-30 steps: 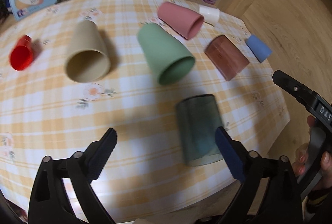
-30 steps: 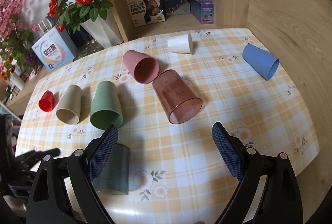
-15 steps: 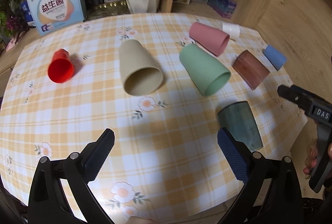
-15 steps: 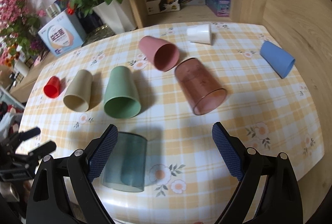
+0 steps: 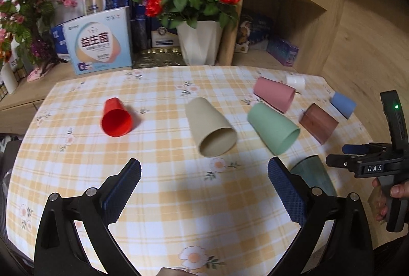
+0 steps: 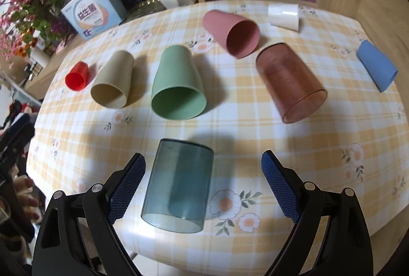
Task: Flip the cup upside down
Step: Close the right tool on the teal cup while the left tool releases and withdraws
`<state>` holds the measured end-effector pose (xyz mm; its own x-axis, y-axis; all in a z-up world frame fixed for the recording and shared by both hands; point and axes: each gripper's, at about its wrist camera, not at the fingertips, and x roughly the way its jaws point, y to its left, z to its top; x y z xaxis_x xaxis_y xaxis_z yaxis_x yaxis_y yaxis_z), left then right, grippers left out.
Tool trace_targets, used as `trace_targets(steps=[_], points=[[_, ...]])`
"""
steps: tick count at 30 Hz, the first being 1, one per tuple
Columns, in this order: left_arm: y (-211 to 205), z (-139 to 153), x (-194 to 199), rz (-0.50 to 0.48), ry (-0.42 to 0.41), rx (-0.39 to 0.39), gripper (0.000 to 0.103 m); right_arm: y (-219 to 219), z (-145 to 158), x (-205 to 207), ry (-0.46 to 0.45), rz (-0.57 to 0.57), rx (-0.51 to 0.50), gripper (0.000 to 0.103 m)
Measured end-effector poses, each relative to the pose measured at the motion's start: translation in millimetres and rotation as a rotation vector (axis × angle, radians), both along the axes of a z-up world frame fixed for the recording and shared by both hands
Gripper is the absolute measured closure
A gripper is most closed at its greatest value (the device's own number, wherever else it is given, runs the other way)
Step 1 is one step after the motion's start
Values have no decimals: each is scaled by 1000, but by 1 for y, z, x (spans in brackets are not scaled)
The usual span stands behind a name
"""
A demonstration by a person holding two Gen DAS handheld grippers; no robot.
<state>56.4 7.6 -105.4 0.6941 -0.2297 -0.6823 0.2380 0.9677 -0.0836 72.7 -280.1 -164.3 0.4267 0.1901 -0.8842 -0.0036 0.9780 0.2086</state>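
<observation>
Several cups lie on their sides on the checked tablecloth. A clear teal cup lies nearest, mouth toward me, between the fingers of my open right gripper, closer to the left finger. It shows partly in the left wrist view behind that gripper's right finger. Further back lie a green cup, a beige cup, a red cup, a pink cup, a clear brown cup, a blue cup and a white cup. My left gripper is open and empty above the tablecloth.
The round table has its front edge close below both grippers. Behind it stand a white vase of red roses, a blue box and a wooden shelf with boxes. The right gripper's body shows at the table's right edge.
My left gripper has swung left and tilted up, away from the teal cup. My right gripper has moved left and forward until the teal cup lies between its fingers.
</observation>
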Motion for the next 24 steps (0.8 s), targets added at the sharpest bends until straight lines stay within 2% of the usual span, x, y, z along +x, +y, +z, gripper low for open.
trace_targets(steps=[6, 9, 11, 17, 24], points=[[30, 0, -2, 113, 24, -36, 6, 12, -9, 4, 39, 21, -4, 14], [46, 2, -6, 158, 12, -64, 6, 14, -12, 6, 54, 25, 0, 14], [54, 4, -8, 185, 5, -56, 6, 15, -13, 7, 58, 29, 2, 14], [72, 5, -12, 232, -1, -74, 6, 16, -16, 11, 74, 36, 18, 14], [75, 0, -13, 229, 20, -93, 6, 18, -21, 23, 109, 26, 33, 16]])
